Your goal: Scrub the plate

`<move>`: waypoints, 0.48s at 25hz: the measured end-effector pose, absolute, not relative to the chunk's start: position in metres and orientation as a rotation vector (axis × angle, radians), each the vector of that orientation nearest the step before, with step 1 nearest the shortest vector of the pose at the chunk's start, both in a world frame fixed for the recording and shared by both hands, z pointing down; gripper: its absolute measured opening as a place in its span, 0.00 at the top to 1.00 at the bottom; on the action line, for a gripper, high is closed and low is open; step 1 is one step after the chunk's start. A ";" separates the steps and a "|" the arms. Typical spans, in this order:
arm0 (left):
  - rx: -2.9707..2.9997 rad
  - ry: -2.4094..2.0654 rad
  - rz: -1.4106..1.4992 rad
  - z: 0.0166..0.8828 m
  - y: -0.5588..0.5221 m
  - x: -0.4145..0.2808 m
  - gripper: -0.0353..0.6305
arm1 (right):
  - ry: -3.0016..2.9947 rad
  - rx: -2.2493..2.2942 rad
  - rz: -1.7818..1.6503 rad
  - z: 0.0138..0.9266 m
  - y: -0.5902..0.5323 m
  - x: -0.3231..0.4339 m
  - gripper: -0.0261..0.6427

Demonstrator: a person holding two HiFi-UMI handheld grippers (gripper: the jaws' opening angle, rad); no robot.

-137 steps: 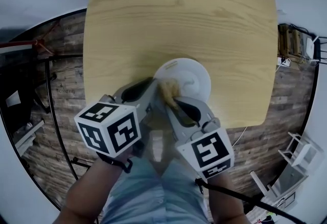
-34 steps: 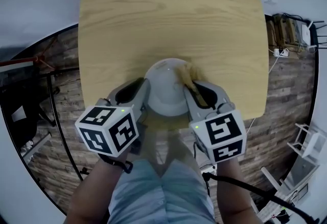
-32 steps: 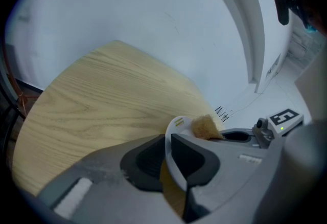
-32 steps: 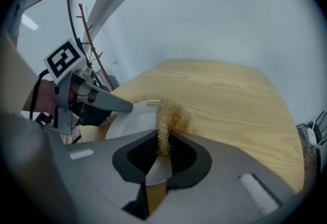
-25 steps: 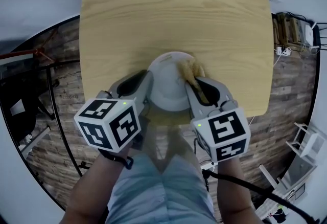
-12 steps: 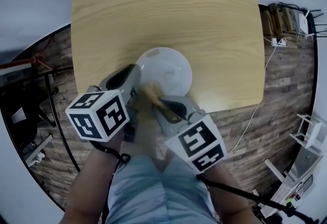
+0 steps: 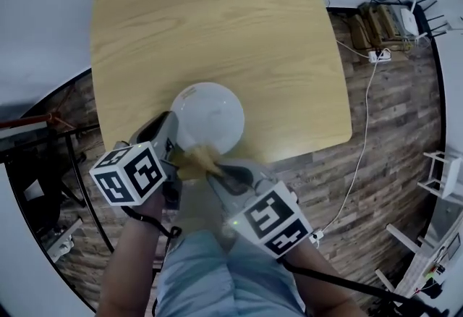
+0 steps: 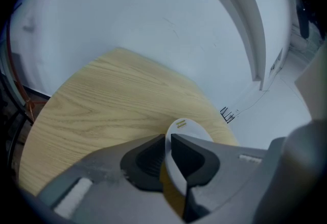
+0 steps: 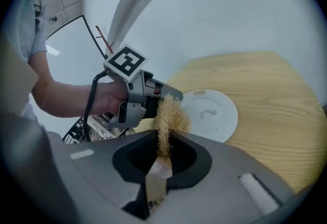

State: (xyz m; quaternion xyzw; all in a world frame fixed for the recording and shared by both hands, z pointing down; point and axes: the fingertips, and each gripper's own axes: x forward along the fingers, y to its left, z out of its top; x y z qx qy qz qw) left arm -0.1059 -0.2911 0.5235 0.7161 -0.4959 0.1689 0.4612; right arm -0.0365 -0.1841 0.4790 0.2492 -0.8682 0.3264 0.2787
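A white plate [image 7: 208,114] lies on the wooden table [image 7: 217,19] near its front edge. My left gripper [image 7: 171,140] is shut on the plate's near-left rim. In the left gripper view the rim [image 8: 185,130] runs edge-on between the pads of the left gripper [image 8: 167,140]. My right gripper [image 7: 219,172] is shut on a tan fibrous scrubber [image 7: 198,158], which sits at the plate's near rim beside the left jaws. In the right gripper view the scrubber [image 9: 168,114] sticks up from the right gripper [image 9: 164,141], with the plate [image 9: 213,115] just beyond and the left gripper [image 9: 153,96] at its left.
The table's front edge [image 7: 289,153] runs close behind the plate. Below it is plank flooring [image 7: 376,163]. Cables and a power strip [image 7: 375,55] lie at the right. A black metal frame [image 7: 76,171] stands at the left. The person's legs [image 7: 217,272] are below the grippers.
The scrubber has swept from the plate's right rim across to its near-left rim, then slightly off the edge. The left gripper has kept its hold on the plate.
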 end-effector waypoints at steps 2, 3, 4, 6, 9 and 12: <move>1.762 -1.224 0.418 0.522 -0.291 -0.104 0.86 | -2.321 0.703 0.870 0.479 -0.190 -0.026 0.89; 1.762 -1.224 0.418 0.522 -0.291 -0.104 0.86 | -2.317 0.719 0.867 0.480 -0.193 -0.022 0.89; 1.762 -1.223 0.418 0.521 -0.291 -0.103 0.86 | -2.312 0.733 0.865 0.480 -0.196 -0.018 0.89; 1.762 -1.221 0.414 0.521 -0.291 -0.102 0.86 | -2.304 0.757 0.861 0.482 -0.203 -0.012 0.89; 1.761 -1.215 0.412 0.520 -0.291 -0.100 0.86 | -2.287 0.787 0.840 0.487 -0.217 -0.001 0.89; 1.757 -1.199 0.414 0.521 -0.293 -0.098 0.86 | -2.260 0.833 0.790 0.490 -0.242 0.013 0.89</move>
